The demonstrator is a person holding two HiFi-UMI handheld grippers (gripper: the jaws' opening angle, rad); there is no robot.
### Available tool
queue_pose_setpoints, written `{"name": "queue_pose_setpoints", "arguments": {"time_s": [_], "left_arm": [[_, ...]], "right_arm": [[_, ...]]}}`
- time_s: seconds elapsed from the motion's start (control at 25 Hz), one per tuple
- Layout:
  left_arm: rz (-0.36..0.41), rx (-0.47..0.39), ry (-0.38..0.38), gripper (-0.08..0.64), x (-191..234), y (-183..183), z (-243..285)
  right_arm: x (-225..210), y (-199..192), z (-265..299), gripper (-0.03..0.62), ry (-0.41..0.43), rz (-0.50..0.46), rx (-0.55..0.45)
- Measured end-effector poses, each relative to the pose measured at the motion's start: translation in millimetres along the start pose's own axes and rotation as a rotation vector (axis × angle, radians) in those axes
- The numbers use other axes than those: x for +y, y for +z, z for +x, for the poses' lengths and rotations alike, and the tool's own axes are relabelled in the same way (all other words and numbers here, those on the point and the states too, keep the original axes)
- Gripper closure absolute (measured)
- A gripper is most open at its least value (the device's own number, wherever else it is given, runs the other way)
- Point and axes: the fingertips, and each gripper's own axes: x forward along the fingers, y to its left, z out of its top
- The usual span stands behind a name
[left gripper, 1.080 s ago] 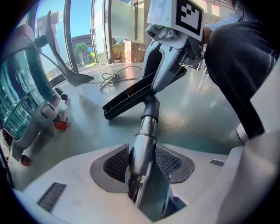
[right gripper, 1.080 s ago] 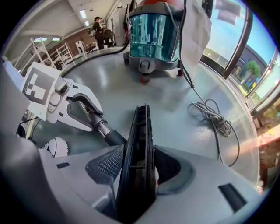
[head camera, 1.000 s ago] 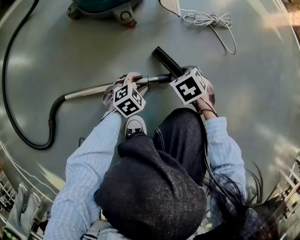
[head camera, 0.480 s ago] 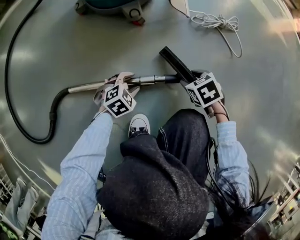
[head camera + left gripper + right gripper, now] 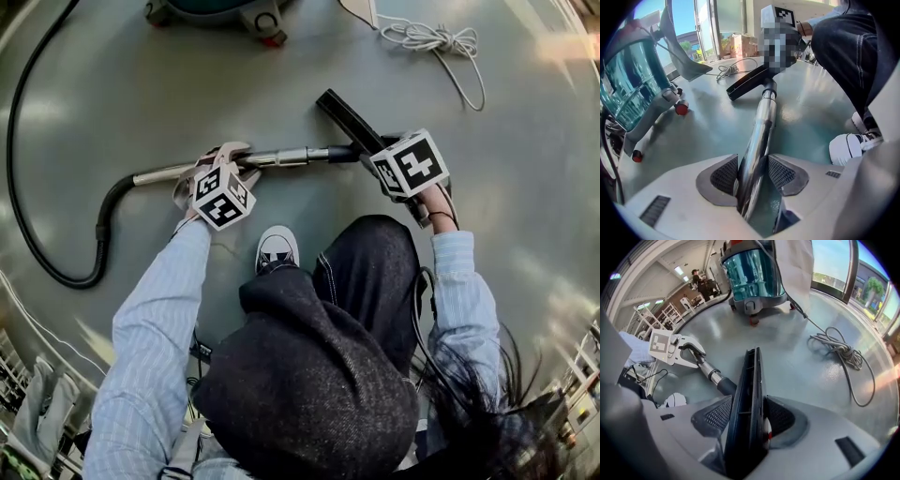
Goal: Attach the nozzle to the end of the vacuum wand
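The left gripper [image 5: 752, 174] is clamping the chrome wand [image 5: 763, 117]. The right gripper [image 5: 749, 417] is grasping the black nozzle [image 5: 750, 376], which is meeting the wand's end at one o'clock from the shoe [image 5: 274, 251]. A coiled cable [image 5: 427, 39] is lying beyond.

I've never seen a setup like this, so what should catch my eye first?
A chrome vacuum wand, held in the left tongs, runs across the middle of the scene. The right tongs grip a black floor nozzle at the wand's far end, and a teal canister vacuum stands beyond them.
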Motion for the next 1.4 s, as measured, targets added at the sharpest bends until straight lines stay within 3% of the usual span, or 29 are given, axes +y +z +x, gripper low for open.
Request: {"name": "queue_pose_setpoints", "arguments": {"time_s": [0.16, 0.28, 0.48, 0.8, 1.04, 1.2, 1.4], "left_arm": [[0.015, 0.028, 0.021, 0.367, -2.8, 3.6, 3.3], [0.005, 0.031, 0.021, 0.365, -3.5, 6.7, 5.1], [-0.011, -0.009, 0.008, 0.365, -5.3, 4.1, 5.4], [-0.096, -0.085, 0.19, 0.36, 1.1, 12.0, -21.4], [-0.298, -0.276, 0.21, 0.362, -2.8, 40.6, -69.2], [-0.409, -0.364, 0.184, 0.368, -2.9, 59.0, -83.1], [-0.465, -0.467, 0.23, 0.479, 6.8, 85.9, -138.9]], "right_arm": [[-0.8, 3.3, -3.7, 0.37, -0.033, 0.096, -0.04], [0.6, 3.0, -5.0, 0.371, -0.07, 0.086, -0.032], [2.1, 1.6, -3.7, 0.37, -0.046, 0.061, -0.06], [-1.3, 7.7, -28.9, 0.356, -0.206, -0.03, -0.204], [-1.0, 22.7, -66.6, 0.356, -0.072, 0.126, -0.411], [13.4, 28.2, -78.2, 0.357, 0.015, 0.143, -0.51], [26.4, 40.2, -107.9, 0.373, 0.037, 0.174, -0.596]]}}
